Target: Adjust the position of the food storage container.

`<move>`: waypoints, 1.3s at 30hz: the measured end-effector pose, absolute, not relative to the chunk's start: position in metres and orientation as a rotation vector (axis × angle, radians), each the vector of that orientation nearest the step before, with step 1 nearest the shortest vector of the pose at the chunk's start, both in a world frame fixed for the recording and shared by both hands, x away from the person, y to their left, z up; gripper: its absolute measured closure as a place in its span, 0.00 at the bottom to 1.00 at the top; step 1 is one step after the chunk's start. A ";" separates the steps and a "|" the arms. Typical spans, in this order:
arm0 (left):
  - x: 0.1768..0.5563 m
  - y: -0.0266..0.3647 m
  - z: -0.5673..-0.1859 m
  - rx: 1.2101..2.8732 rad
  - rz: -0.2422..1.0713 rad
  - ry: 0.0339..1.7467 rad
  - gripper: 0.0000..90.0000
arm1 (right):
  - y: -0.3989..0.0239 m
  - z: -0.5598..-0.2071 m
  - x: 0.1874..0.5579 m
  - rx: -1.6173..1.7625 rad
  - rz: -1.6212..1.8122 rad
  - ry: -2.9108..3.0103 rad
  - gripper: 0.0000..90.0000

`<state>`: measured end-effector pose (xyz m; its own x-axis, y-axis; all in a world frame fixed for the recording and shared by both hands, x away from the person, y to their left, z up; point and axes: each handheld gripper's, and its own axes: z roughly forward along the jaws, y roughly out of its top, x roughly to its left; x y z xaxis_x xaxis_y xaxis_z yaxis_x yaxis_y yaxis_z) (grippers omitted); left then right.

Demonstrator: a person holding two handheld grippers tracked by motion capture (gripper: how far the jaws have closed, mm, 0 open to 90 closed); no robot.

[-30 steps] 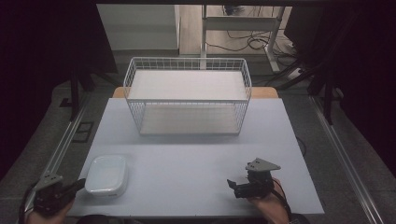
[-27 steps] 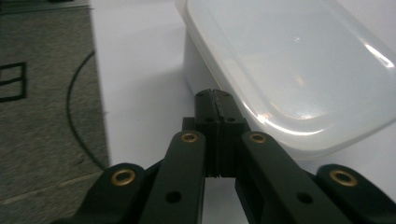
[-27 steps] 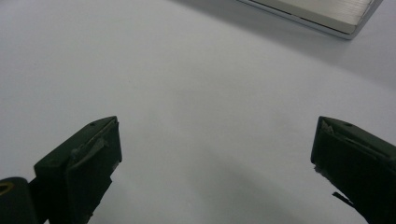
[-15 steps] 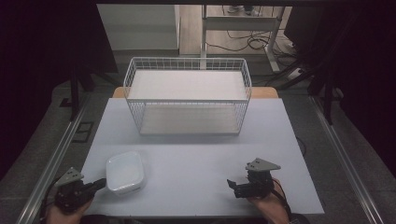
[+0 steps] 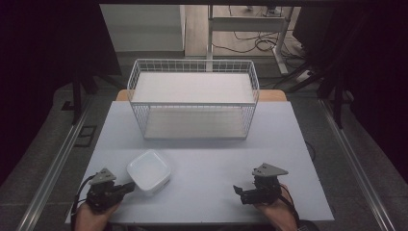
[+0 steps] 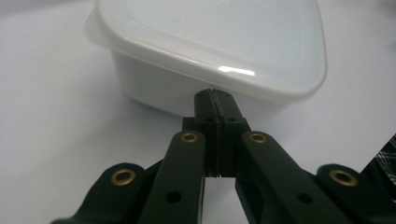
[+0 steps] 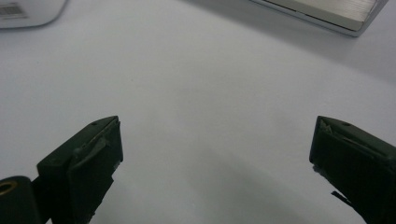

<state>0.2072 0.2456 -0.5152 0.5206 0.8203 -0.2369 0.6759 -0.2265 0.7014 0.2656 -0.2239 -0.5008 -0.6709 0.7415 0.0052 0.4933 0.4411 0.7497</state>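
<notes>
A white lidded plastic container (image 5: 149,171) sits on the pale table (image 5: 216,159) near the front left. My left gripper (image 5: 130,186) is just in front of it and to its left. In the left gripper view the jaws are pressed together, and the left gripper (image 6: 214,95) touches the container (image 6: 210,51) on its side wall, under the lid's rim. Nothing is held between them. My right gripper (image 5: 238,191) rests low at the front right with its jaws pointing left. The right gripper (image 7: 215,149) is open over bare table.
A white wire basket (image 5: 192,103) stands at the back middle of the table, its long side facing me. In the right gripper view the container's corner (image 7: 28,11) sits at top left and the basket's base edge (image 7: 327,11) at top right.
The left gripper has come in from the table's left edge and moved right. The container has slid right and turned ahead of it. The right gripper has stayed put.
</notes>
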 end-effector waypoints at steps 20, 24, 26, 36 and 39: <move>0.262 0.262 -0.521 1.953 0.289 1.313 1.00 | -0.224 -0.501 0.266 1.060 1.075 2.382 0.03; 0.259 0.249 -0.521 1.967 0.254 1.276 1.00 | -0.225 -0.500 0.266 1.071 1.095 2.393 0.07; 0.259 0.243 -0.520 1.970 0.238 1.257 1.00 | -0.223 -0.500 0.266 1.076 1.096 2.407 0.09; 0.258 0.207 -0.517 1.987 0.174 1.190 1.00 | -0.215 -0.497 0.269 1.130 1.144 2.413 0.16; 0.257 0.195 -0.516 1.997 0.164 1.175 1.00 | -0.203 -0.498 0.272 1.127 1.156 2.432 0.31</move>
